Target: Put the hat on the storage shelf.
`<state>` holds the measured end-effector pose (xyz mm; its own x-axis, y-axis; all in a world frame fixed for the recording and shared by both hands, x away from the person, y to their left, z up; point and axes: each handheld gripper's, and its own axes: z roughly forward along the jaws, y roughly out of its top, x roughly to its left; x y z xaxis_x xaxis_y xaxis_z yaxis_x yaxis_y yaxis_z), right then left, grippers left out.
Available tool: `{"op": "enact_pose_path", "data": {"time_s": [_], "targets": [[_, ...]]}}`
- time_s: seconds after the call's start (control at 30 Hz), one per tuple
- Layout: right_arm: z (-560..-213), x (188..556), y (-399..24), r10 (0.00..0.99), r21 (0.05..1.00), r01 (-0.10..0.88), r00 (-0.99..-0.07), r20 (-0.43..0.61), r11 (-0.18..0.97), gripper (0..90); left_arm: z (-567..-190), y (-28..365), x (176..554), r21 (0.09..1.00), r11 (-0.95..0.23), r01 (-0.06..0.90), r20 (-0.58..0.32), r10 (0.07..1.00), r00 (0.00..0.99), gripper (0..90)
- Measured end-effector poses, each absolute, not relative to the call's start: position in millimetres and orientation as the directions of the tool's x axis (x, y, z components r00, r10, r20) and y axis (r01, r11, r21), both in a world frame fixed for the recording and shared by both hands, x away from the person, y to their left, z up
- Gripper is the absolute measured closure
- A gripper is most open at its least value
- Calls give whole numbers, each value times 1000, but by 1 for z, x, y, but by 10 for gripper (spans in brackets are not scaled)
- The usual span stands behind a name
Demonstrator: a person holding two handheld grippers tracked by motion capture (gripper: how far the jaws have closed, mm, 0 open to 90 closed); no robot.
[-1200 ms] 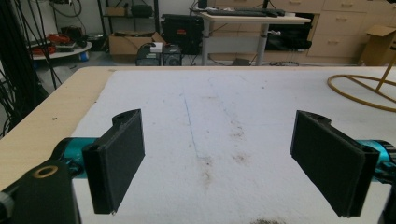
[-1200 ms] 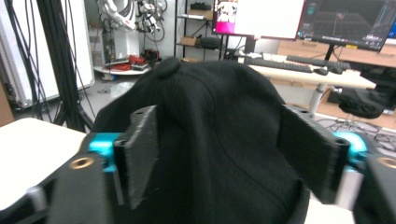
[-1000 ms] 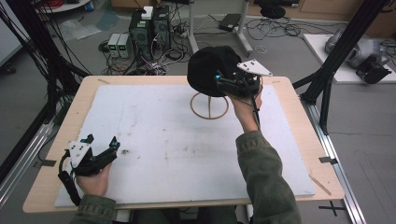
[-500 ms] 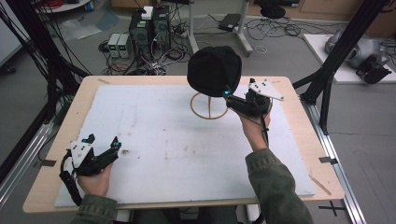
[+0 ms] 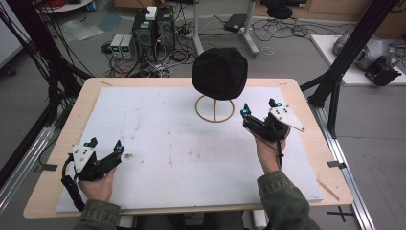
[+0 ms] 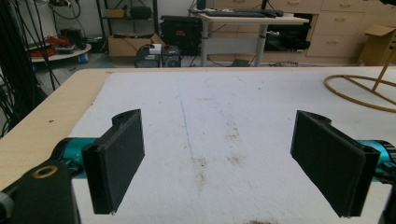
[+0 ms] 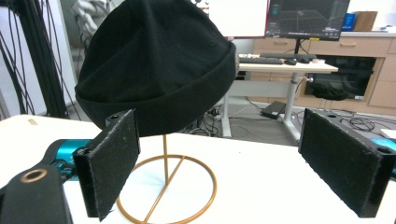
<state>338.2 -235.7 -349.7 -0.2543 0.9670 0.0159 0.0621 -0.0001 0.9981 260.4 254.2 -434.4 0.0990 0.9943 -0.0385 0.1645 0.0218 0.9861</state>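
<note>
On the far middle of the desk [image 5: 57,143] stood one black hat [image 5: 219,73], perched on one gold wire stand [image 5: 215,109] with a ring base. Just right of that ring, the right gripper [image 5: 259,115] pointed toward the stand, jaws wide apart and empty. At the near left corner, the left gripper [image 5: 106,150] rested on the white mat [image 5: 182,153], jaws likewise spread, well apart from the hat.
</note>
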Motion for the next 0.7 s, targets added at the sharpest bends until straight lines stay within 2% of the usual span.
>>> {"op": "enact_pose_path", "data": {"time_s": [0.1,0.23,0.53,0.7], "targets": [[-357,329,-240,965,996,80,-256,47,-27,119,-435,254,261,986,19,165,-36,994,100,178],[-365,323,-242,966,997,80,-258,28,-7,119,-435,254,261,985,18,170,-36,994,99,178],[-398,315,-251,979,992,125,-204,7,19,119,-435,255,261,985,22,172,-39,994,98,178],[-418,309,-260,985,988,156,-170,37,-10,119,-436,256,261,984,25,174,-42,995,95,177]]}}
